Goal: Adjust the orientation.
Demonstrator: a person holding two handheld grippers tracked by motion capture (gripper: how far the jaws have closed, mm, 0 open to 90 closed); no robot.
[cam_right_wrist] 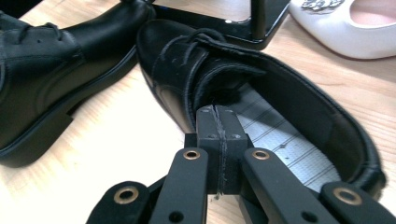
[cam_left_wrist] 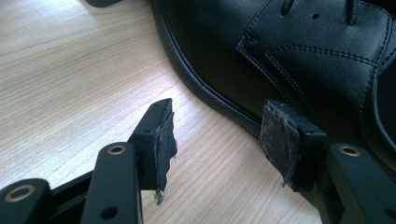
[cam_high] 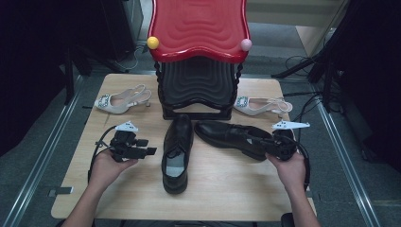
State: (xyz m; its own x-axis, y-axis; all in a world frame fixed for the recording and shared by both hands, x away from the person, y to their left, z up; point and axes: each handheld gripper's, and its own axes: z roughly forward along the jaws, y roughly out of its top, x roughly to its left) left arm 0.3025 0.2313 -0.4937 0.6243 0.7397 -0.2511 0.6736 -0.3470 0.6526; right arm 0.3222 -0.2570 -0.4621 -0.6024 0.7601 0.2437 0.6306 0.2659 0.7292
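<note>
With the left gripper wide open and empty beside the upright black shoe and the right gripper shut on nothing at the second black shoe mid-counter, closed jaws risk shoving it sideways

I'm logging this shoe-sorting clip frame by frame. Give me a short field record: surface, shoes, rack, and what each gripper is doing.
surface: wooden table
black shoes: two; one black dress shoe points toward the rack, the other black shoe lies crosswise at the right
white shoes: one white slingback heel left of the rack, another white heel right of it
rack: shoe rack with red top shelf, at the table's far edge
left gripper: open, beside the first shoe's sole edge, holding nothing
right gripper: shut, at the crosswise shoe's opening; a grip on its edge isn't clear
</note>
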